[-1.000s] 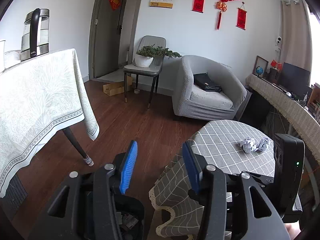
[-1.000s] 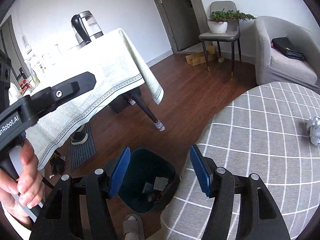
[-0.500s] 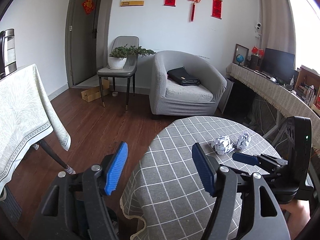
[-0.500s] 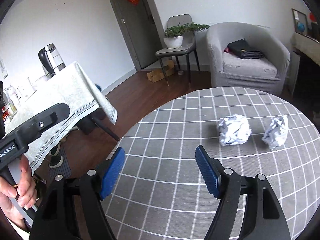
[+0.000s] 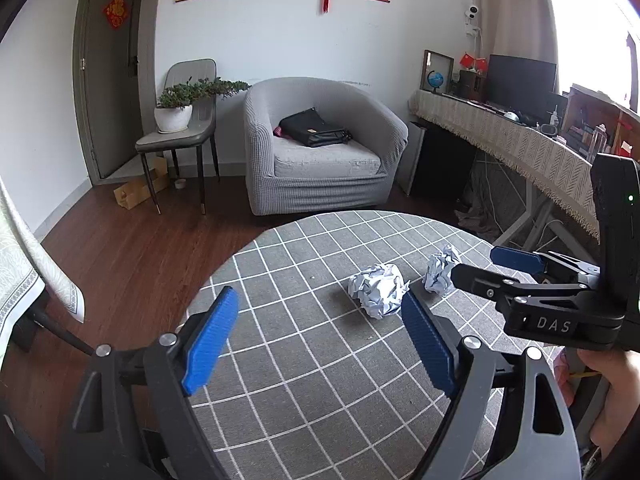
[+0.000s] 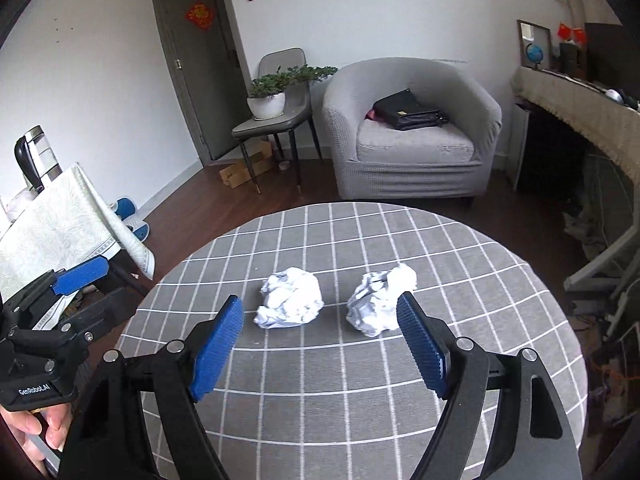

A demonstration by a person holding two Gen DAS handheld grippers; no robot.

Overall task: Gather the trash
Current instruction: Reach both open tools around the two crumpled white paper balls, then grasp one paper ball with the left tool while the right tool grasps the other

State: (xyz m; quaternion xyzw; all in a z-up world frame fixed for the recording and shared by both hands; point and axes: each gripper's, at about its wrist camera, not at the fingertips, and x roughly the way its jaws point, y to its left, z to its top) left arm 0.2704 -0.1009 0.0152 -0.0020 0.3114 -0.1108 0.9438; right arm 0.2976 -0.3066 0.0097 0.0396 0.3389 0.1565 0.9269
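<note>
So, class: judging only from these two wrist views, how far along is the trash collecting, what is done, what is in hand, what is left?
Done: nothing these views can confirm; no bin is in sight. In hand: nothing. The left gripper and right gripper are both empty, jaws opening, above the checked round table. Left: both crumpled paper balls, the left one and the right one, lie apart on the cloth, untouched. So this stage is barely begun.

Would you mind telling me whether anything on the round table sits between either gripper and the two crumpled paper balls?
Nothing visible does. Only bare checked tablecloth lies between the right gripper, jaws opening and empty, and the right paper ball. The left gripper, also opening and empty, has a clear line to the left paper ball.
</note>
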